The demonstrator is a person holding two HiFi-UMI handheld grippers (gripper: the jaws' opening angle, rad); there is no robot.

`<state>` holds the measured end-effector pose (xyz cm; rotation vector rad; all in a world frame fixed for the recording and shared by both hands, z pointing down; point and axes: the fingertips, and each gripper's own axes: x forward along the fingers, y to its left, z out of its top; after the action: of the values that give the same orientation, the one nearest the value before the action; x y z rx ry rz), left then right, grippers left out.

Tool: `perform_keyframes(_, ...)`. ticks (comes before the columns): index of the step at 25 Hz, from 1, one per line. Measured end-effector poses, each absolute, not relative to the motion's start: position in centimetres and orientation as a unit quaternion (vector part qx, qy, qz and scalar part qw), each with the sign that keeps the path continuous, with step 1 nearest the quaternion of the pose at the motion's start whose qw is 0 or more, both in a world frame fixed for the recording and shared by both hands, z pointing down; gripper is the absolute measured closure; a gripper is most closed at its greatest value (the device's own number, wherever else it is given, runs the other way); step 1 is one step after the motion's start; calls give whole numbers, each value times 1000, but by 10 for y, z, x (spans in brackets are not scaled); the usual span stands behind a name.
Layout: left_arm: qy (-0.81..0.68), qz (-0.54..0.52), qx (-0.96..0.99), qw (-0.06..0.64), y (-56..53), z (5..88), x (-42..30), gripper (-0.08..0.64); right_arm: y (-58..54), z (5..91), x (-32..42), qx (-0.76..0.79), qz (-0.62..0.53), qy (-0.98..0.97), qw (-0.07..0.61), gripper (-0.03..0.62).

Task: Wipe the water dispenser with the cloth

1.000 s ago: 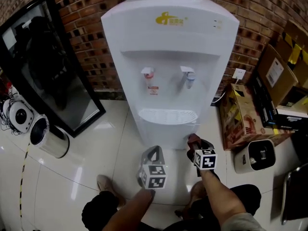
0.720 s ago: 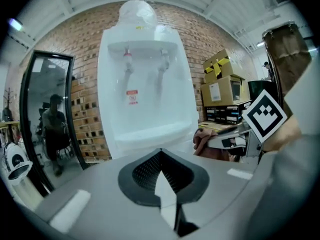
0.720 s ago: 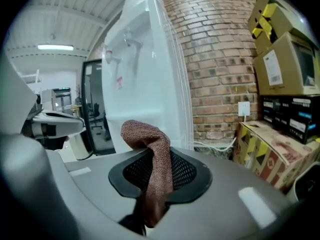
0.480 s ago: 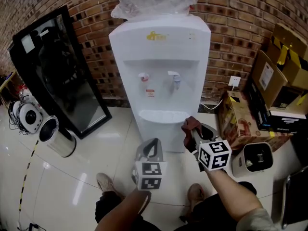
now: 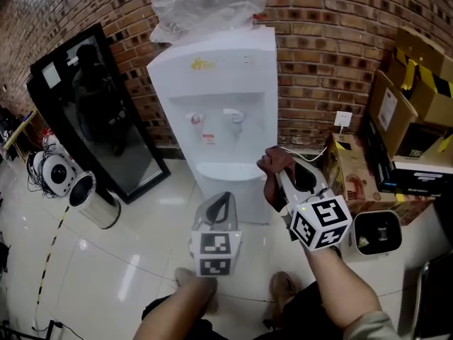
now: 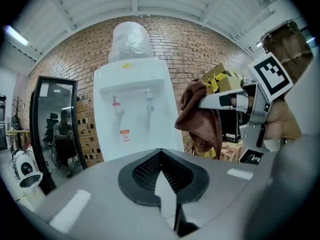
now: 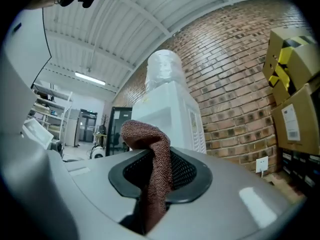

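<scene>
The white water dispenser [image 5: 219,112] stands against the brick wall, with a plastic-wrapped bottle [image 5: 205,2] on top and two taps above a drip tray. My right gripper [image 5: 277,170] is shut on a brown cloth [image 5: 271,163] and is held up level, just right of the drip tray and apart from the casing. The cloth [image 7: 152,154] hangs out from between the jaws of the right gripper [image 7: 157,159]. My left gripper [image 5: 221,205] is shut with nothing in it, in front of the dispenser's lower body. In the left gripper view, the left gripper [image 6: 160,156] faces the dispenser [image 6: 135,109], and the cloth [image 6: 200,119] hangs at the right.
A black glass-fronted cabinet [image 5: 92,112] leans on the wall at the left, with a metal bin [image 5: 92,200] before it. Cardboard boxes [image 5: 414,112] and a small white bin [image 5: 375,232] stand at the right. A wall socket [image 5: 343,119] and its cable are low on the brick.
Both grippers have risen. The right one lifted the cloth from near the floor to drip-tray height and tilted up to level. The head view has pulled back.
</scene>
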<state>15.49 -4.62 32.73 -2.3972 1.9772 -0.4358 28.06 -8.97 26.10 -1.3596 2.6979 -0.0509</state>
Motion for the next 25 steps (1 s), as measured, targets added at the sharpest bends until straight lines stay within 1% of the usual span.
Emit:
perform_keyframes(5, 634, -107, -765, 10, -58, 310, 167, 560, -98, 254, 286, -440, -18, 895, 66, 497)
perform_keyframes(8, 622, -101, -775, 36, -55, 300, 180, 560, -96, 264, 296, -449, -38, 890, 69, 497)
perform_keyframes(12, 632, -61, -773, 13, -48, 285, 179, 560, -86, 268, 302, -450, -46, 890, 63, 497)
perform_keyframes(15, 630, -43, -775, 28, -46, 264, 184, 560, -74, 262, 302, -443, -47, 894, 48, 497)
perform_keyframes(17, 626, -38, -778, 39, -45, 253, 190, 560, -68, 247, 301, -433, -37, 899, 48, 497)
perform_keyframes(21, 619, -35, -783, 54, -53, 239, 205, 560, -66, 220, 307, -427, 25, 903, 46, 497)
perform_keyframes(25, 619, -50, -782, 51, -80, 252, 220, 560, -84, 220, 324, -426, 23, 903, 47, 497)
